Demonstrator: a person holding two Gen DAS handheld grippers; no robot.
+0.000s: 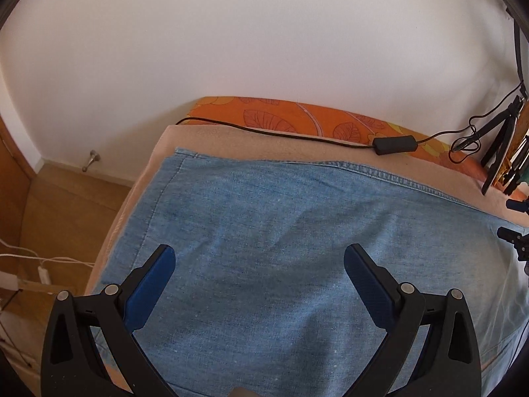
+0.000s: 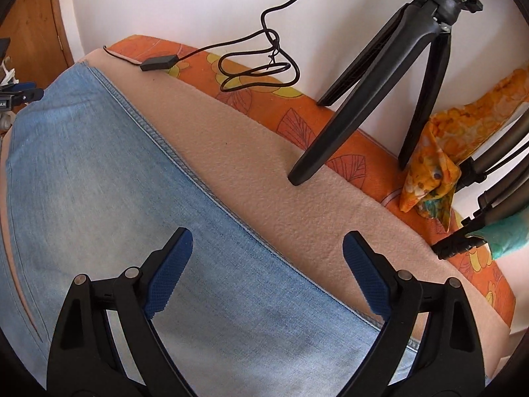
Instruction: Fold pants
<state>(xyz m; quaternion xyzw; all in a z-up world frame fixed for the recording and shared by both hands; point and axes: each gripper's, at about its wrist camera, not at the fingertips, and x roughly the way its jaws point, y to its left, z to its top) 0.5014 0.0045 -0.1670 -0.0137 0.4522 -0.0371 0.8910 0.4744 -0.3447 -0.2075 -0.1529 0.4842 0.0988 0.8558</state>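
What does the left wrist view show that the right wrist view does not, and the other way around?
Only the left wrist view shows the wooden floor with white cables and the pants' hem end.

Only the right wrist view shows the tripod foot planted on the beige blanket and a knotted orange cloth.

Both show the denim pants lying flat, the black cable box, the orange sheet, and an open gripper: left, right.

**Room setting**

White wall (image 1: 264,33) behind a bed covered by a beige blanket (image 2: 297,198) over an orange leaf-patterned sheet (image 1: 281,115). Wooden floor (image 1: 66,205) at left; black tripod (image 2: 380,82) and cable (image 1: 264,130) near the wall.
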